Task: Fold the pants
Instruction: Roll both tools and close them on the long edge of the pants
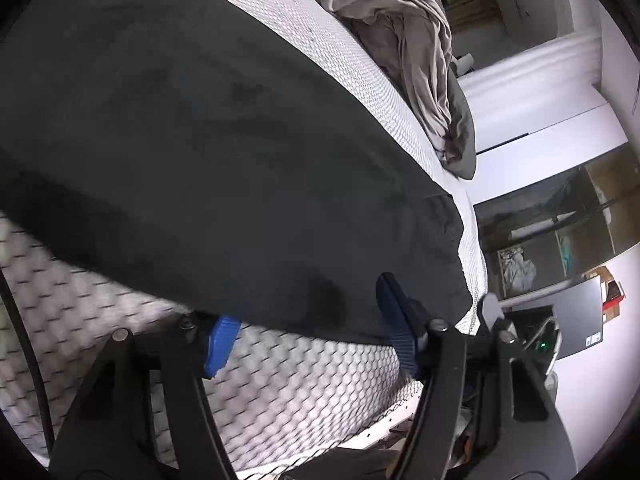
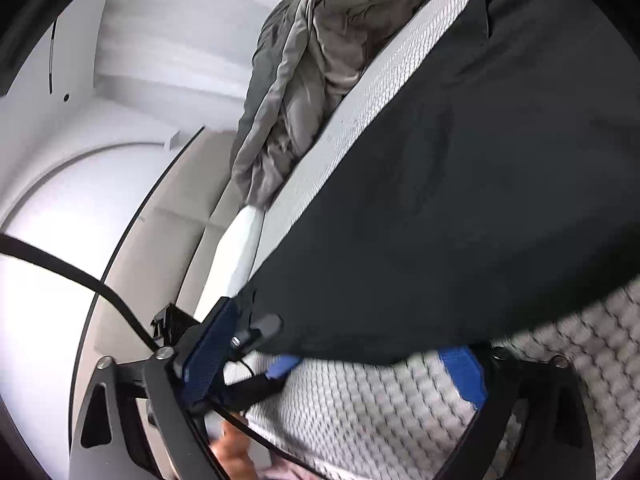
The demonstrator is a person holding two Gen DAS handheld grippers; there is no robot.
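Dark pants [image 1: 200, 140] lie spread across a white textured mattress [image 1: 300, 392]. My left gripper [image 1: 306, 300] is at the pants' near edge by a corner. One blue pad [image 1: 222, 344] slips under the hem and the other [image 1: 396, 320] lies over the cloth, with a wide gap between them. In the right wrist view the pants [image 2: 460, 200] fill the right side. My right gripper [image 2: 340, 328] stands open at the other near corner. Its left pad [image 2: 208, 356] is beside the corner and its right pad [image 2: 464, 372] has its tip beneath the hem.
Crumpled grey-beige bedding [image 1: 400, 40] [image 2: 312, 60] is heaped at the far side of the mattress [image 2: 380, 412]. Shelves [image 1: 560, 232] and a black box [image 1: 580, 320] stand past the bed's edge. White wall panels [image 2: 80, 160] and a black cable [image 2: 60, 268] lie left; a hand [image 2: 232, 452] shows below.
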